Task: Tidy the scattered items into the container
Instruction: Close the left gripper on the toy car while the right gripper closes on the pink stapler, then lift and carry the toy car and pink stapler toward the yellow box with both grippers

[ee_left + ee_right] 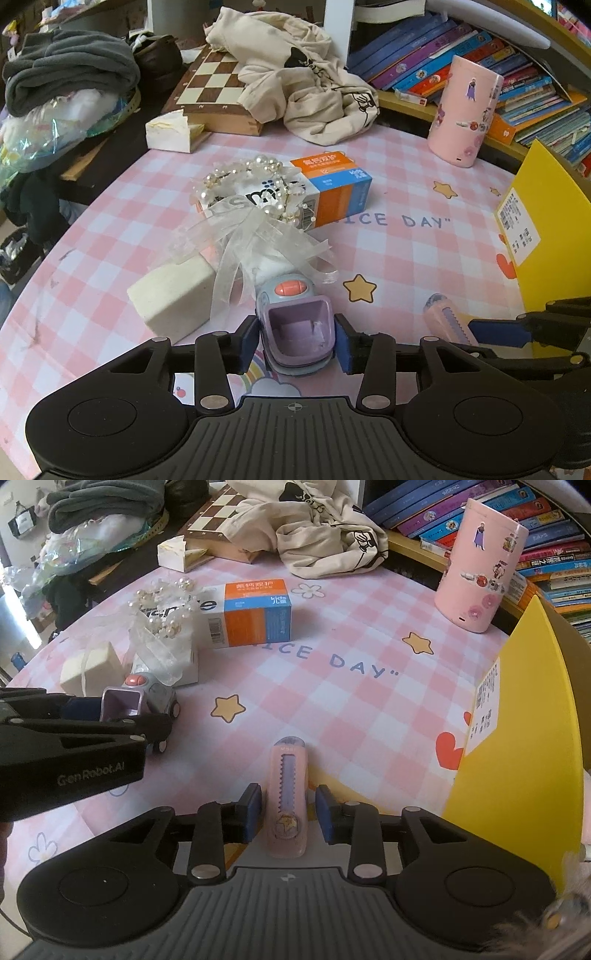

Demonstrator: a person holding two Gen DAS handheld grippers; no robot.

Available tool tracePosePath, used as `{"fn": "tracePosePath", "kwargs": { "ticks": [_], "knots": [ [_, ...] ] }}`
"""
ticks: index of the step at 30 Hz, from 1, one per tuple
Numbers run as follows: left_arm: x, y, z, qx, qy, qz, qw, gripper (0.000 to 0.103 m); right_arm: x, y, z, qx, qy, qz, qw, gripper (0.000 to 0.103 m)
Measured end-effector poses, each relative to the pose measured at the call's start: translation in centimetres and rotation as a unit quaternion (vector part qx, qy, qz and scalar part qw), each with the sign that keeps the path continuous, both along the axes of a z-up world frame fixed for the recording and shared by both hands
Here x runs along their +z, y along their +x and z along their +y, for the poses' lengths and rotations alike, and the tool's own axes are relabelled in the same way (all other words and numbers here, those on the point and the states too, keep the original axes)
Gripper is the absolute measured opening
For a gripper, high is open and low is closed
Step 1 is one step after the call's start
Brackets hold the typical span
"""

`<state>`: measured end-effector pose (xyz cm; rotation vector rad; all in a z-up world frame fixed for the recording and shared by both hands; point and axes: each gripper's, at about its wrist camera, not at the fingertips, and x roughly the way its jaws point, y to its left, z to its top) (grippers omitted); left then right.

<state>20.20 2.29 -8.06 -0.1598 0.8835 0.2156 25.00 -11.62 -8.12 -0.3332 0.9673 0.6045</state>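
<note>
A lilac and blue toy truck (295,332) stands on the pink checked tablecloth, and my left gripper (295,341) is shut on its bucket, a blue pad against each side. A pink utility knife (287,797) lies lengthwise between the fingers of my right gripper (289,806), which is open with a thin gap on either side of it. The yellow container (517,738) stands at the right edge. An orange and blue toothpaste box (332,192), a pearl and ribbon hairpiece (251,206) and a cream block (173,299) lie beyond the truck.
A pink sticker-covered cylinder (465,114) stands at the back right in front of a shelf of books (498,62). A chessboard (210,81), a cream cloth bag (303,81) and a small white box (170,129) crowd the far edge. Clothes are piled at the left.
</note>
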Motion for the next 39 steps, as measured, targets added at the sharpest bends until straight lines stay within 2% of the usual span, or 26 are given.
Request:
{"fn": "tracePosePath", "kwargs": {
  "ticks": [4, 11, 21, 28, 32, 39],
  "knots": [
    [0.0, -0.2, 0.3, -0.005, -0.008, -0.001, 1.0, 0.04, 0.0, 0.1, 0.0, 0.005, 0.005, 0.004, 1.0, 0.024],
    [0.7, -1.8, 0.1, -0.01, -0.031, 0.0, 0.9995, 0.04, 0.5, -0.7, -0.2, 0.007, 0.011, 0.014, 1.0, 0.023],
    [1.8, -5.6, 1.3, 0.013, -0.082, -0.009, 0.9965, 0.04, 2.2, -3.4, -1.9, -0.01, 0.041, 0.013, 0.999, 0.023],
    [3.3, -7.9, 1.1, -0.001, -0.1, -0.028, 0.9946, 0.04, 3.5, -6.4, -2.8, -0.023, 0.056, -0.002, 0.998, 0.023],
    [4.0, -9.6, 1.7, 0.006, -0.117, -0.036, 0.9925, 0.04, 4.4, -8.0, -3.4, -0.034, 0.062, -0.014, 0.997, 0.023],
    [5.2, -11.5, 1.5, -0.014, -0.119, -0.058, 0.9911, 0.04, 5.4, -10.6, -4.7, -0.06, 0.071, -0.03, 0.995, 0.023]
  ]
}}
